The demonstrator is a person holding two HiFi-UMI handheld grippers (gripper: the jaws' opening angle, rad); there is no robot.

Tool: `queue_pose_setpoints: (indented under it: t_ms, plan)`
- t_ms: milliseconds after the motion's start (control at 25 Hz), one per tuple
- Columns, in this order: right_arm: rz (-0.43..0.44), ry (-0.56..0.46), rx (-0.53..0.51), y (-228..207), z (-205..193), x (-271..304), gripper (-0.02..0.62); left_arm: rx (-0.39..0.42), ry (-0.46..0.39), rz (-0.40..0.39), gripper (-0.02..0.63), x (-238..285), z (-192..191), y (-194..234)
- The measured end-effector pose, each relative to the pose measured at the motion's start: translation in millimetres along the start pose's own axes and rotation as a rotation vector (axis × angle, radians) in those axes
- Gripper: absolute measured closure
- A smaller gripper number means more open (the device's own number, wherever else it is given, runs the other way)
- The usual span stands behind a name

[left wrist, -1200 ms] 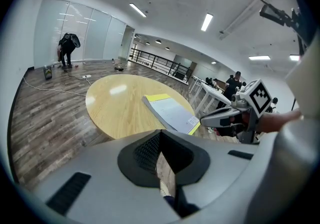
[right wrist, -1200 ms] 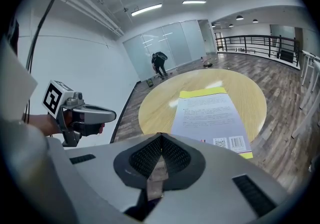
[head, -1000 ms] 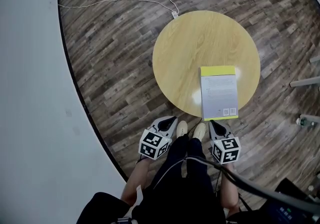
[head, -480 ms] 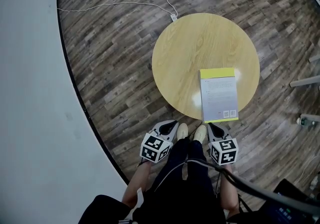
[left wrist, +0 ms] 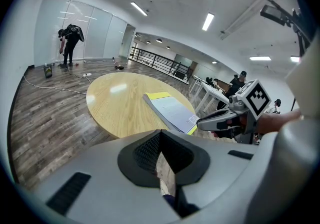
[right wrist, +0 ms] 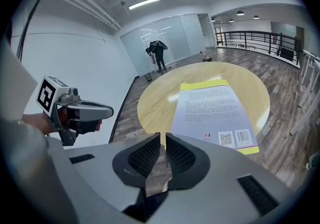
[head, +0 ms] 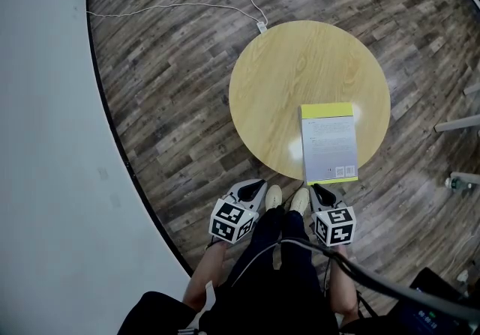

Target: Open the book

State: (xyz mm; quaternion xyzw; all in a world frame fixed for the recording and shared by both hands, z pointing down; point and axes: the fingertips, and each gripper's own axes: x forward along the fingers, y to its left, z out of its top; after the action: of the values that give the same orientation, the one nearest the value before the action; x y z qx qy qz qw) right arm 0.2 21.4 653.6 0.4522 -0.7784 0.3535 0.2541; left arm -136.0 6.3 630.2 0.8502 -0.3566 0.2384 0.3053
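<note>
Task not yet begun: a person stands at the near rim of a round tabletop (head: pixel 285 79), a tool in each hand and neither touching anything. At left, the left hand-held gripper (head: pixel 258 186) is held low in front of the body and angled down, short of the rim, its jaws pressed together with nothing between them. It looks parked, perhaps to steady the volume later.

To its right, on the right half of the wood, the book (head: pixel 328 142) lies flat and closed, barcode side up. A yellow band marks its far end, and its near end reaches the rim and seems to jut just past it. That would leave an edge free for a jaw to catch.

Just below that near end hangs the right hand-held gripper (head: pixel 317 189), close to the book but apart from it. Its jaws have just been opening to a narrow, empty slit, likely readying to pinch the cover.
</note>
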Motion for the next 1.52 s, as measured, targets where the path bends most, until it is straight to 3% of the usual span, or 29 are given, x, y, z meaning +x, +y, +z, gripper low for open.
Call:
queue_pose_setpoints:
  t_ms: [280, 1520]
  plan:
    - [0.019, 0.015, 0.017, 3, -2, 7, 0.444, -0.007, -0.001, 0.008, 0.607, -1, 0, 5]
    - [-0.063, 0.108, -0.072, -4, -27, 43, 0.445, -0.091, 0.059, -0.003, 0.607, 18, -37, 27]
